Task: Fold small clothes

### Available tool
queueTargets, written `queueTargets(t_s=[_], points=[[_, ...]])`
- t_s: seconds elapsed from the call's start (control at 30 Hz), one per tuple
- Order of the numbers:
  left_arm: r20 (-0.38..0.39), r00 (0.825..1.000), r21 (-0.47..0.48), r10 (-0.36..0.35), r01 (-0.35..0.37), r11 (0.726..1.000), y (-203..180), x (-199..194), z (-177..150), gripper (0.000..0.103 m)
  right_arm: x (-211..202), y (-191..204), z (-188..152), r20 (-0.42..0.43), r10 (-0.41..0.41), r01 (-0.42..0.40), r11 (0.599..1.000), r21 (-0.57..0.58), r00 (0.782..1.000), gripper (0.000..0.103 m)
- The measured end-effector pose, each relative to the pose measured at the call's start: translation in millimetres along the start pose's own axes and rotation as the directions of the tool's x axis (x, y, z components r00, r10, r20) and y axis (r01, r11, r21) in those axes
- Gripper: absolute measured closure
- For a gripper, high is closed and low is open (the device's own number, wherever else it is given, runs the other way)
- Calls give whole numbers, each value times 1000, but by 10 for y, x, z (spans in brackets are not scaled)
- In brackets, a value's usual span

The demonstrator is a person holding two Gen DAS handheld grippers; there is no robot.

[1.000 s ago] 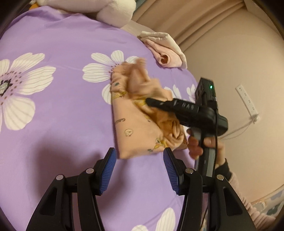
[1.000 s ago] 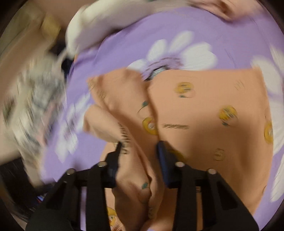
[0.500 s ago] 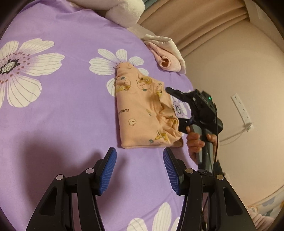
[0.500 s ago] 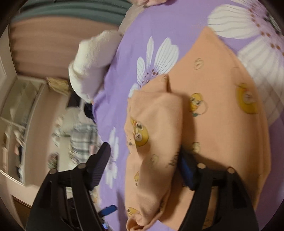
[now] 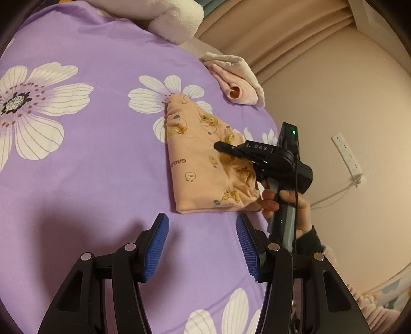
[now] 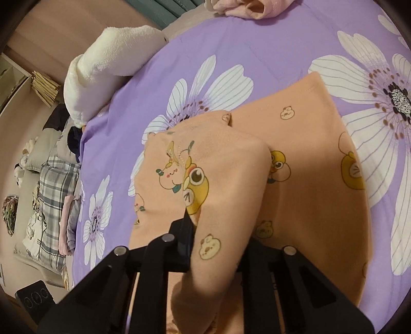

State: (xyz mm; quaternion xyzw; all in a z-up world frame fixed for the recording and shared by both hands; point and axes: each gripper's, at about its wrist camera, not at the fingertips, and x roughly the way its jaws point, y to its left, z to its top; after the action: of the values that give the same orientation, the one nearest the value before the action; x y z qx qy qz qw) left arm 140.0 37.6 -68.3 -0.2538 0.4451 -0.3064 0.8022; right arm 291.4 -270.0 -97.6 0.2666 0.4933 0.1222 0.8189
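A small peach garment with cartoon prints lies partly folded on the purple flowered bedspread. In the right wrist view the garment fills the middle, with a raised fold bunched between the fingers. My right gripper is closed on that fold; cloth hides its tips. It also shows in the left wrist view, over the garment's right side. My left gripper is open and empty, just short of the garment's near edge.
A crumpled pink and cream garment lies at the far edge of the bed. A white fluffy blanket roll sits at the back. A wall with a socket strip stands right. Bedding and clutter lie beyond the bed.
My right gripper let go of the sleeve after laying it across, opened, then closed again on a fold at the garment's right side. My left gripper stayed open and still.
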Motion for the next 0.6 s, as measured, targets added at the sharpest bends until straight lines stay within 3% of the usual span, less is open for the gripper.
queueTargets(t_s=[0.3, 0.6], points=[[0, 1000, -1, -6, 6, 1000, 21, 26, 2, 50, -201, 75, -2, 43, 63, -62, 998, -9, 997, 91], [-8, 1000, 9, -13, 13, 1000, 5, 26, -3, 50, -170, 12, -14, 21, 80, -81, 996, 23, 997, 90]])
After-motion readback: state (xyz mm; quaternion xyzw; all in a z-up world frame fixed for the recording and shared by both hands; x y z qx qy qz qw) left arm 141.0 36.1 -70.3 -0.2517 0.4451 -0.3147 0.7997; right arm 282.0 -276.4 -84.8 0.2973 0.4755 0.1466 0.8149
